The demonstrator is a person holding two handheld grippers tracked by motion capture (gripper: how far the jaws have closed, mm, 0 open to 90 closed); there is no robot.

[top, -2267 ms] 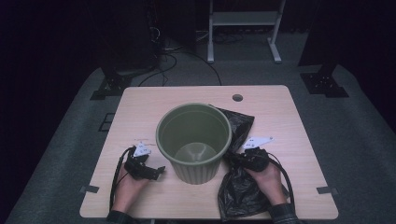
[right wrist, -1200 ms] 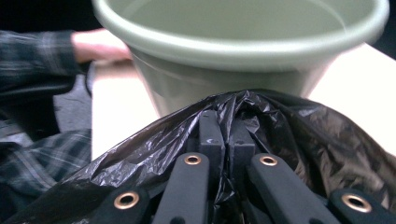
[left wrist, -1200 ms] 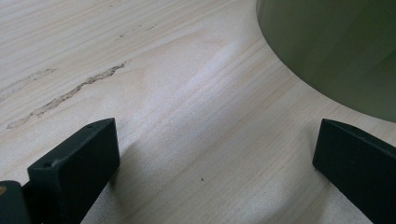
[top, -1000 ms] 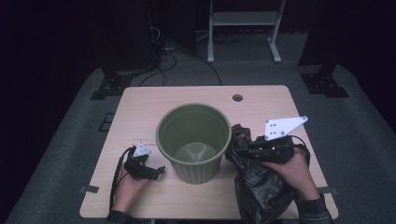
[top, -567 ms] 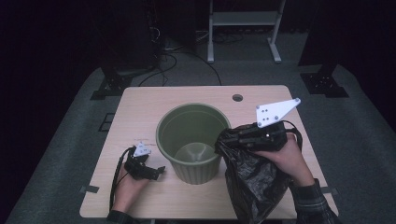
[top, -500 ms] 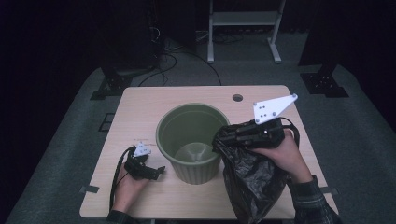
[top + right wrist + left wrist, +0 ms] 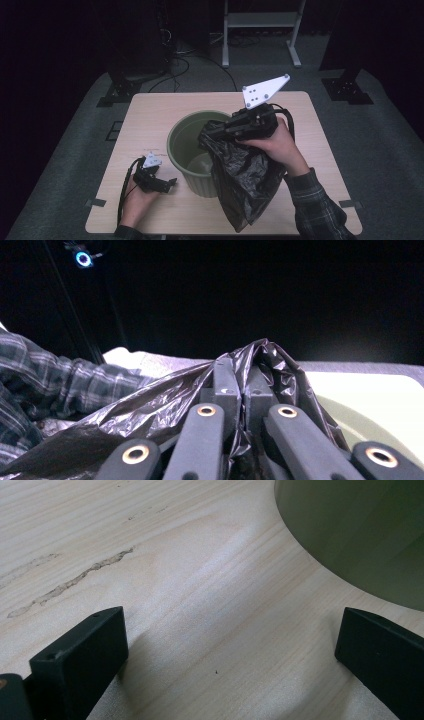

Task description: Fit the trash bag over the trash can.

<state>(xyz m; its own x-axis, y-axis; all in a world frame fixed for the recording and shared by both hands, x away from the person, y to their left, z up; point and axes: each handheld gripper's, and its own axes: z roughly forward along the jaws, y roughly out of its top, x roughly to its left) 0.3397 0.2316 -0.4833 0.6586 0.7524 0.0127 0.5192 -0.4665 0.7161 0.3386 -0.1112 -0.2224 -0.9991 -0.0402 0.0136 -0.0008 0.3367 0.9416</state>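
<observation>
Now | right claw (image 7: 216,134) carried bag (image 7: 245,175) over bin (image 7: 186,145) rim | left claw (image 7: 167,184) unmoved

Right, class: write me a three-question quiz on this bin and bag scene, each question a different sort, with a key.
1. True or false: the right gripper is shut on the black bag.
2. Where does the left gripper rest? A) inside the bin B) on the table, beside the bin C) on the floor
3. Fill in: the bag hangs over the rim of the green ___.

Key: 1 true; 2 B; 3 bin.
</observation>
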